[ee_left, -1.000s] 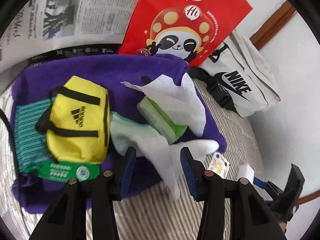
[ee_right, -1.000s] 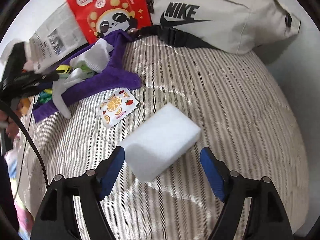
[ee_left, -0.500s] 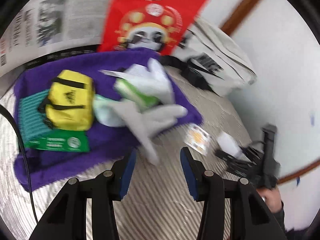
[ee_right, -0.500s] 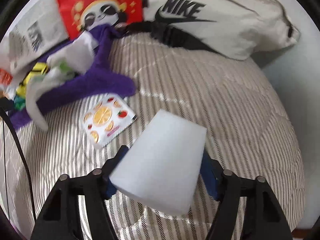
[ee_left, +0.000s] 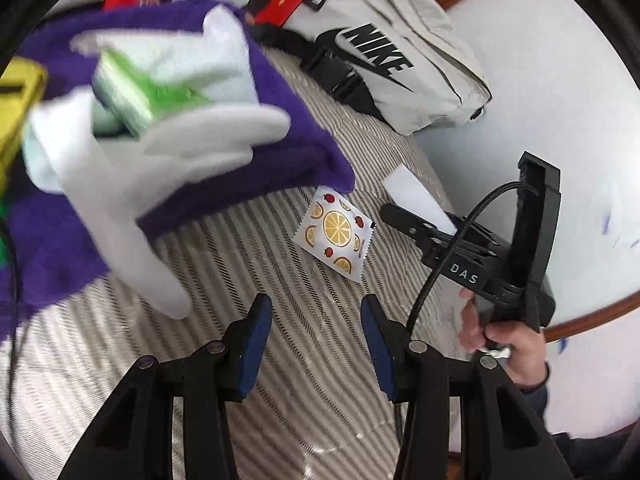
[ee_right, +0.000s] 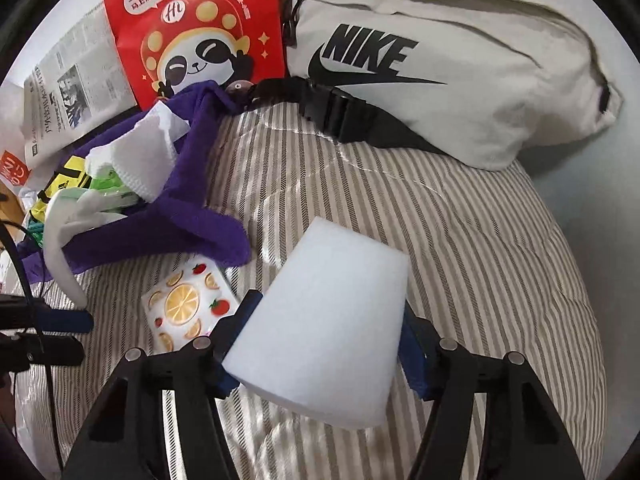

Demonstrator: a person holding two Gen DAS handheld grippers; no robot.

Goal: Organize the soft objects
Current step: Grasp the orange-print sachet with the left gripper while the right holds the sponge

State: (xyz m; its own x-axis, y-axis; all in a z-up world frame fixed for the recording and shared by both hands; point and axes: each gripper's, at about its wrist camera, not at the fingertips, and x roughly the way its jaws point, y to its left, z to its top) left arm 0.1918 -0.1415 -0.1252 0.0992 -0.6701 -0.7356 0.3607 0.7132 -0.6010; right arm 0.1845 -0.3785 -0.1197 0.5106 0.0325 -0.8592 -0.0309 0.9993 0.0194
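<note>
My right gripper (ee_right: pixel 326 344) is shut on a white sponge block (ee_right: pixel 324 320) and holds it above the striped bedding (ee_right: pixel 460 240); the sponge also shows in the left wrist view (ee_left: pixel 416 200). My left gripper (ee_left: pixel 316 340) is open and empty over the bedding. A fruit-print sachet (ee_left: pixel 336 234) lies just beyond it, also in the right wrist view (ee_right: pixel 186 308). A purple towel (ee_left: pixel 280 152) carries a white glove (ee_left: pixel 132 200), a green pack (ee_left: pixel 132 100) and a yellow pouch (ee_left: pixel 16 92).
A beige Nike waist bag (ee_right: pixel 440 64) lies at the back against the wall. A red panda bag (ee_right: pixel 196 32) and a newspaper (ee_right: pixel 68 92) stand behind the towel. The right gripper's body (ee_left: pixel 500 264) and hand sit right of my left gripper.
My right gripper closed on the sponge block and lifted it. My left gripper pulled away from the white glove and swung right toward the sachet.
</note>
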